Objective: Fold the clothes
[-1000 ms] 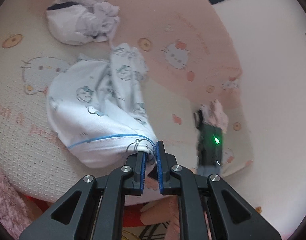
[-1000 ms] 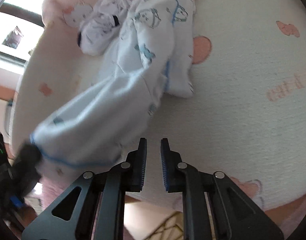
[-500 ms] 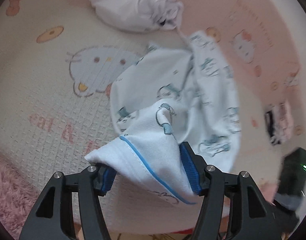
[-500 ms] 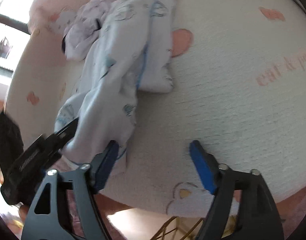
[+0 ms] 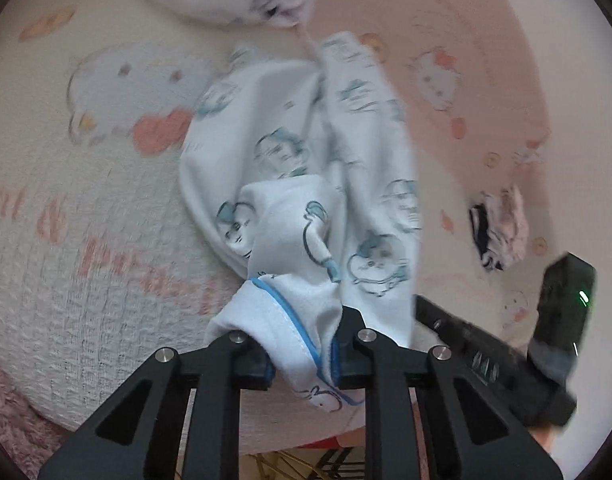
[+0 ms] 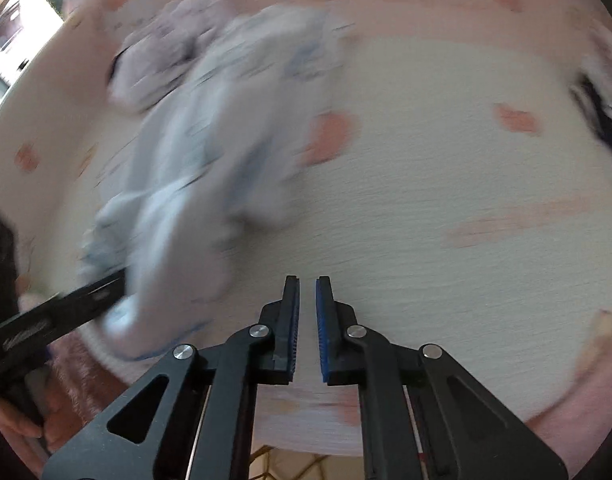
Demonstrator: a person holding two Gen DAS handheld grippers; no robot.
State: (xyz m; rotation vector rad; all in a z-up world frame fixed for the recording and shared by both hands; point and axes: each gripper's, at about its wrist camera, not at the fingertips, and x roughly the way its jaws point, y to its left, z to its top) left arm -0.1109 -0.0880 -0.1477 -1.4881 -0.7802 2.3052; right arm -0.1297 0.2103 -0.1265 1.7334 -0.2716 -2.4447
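The left gripper [image 5: 304, 354] has just closed again on the garment [image 5: 306, 184] hem. The right gripper [image 6: 307, 330] snapped shut empty beside it, so it missed.

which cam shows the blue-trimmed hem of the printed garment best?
Left wrist. The blue-trimmed hem sits sharp and close, pinched in the left claw. Right wrist shows the printed garment only motion-blurred, off to the side, with just a faint blue edge low down.
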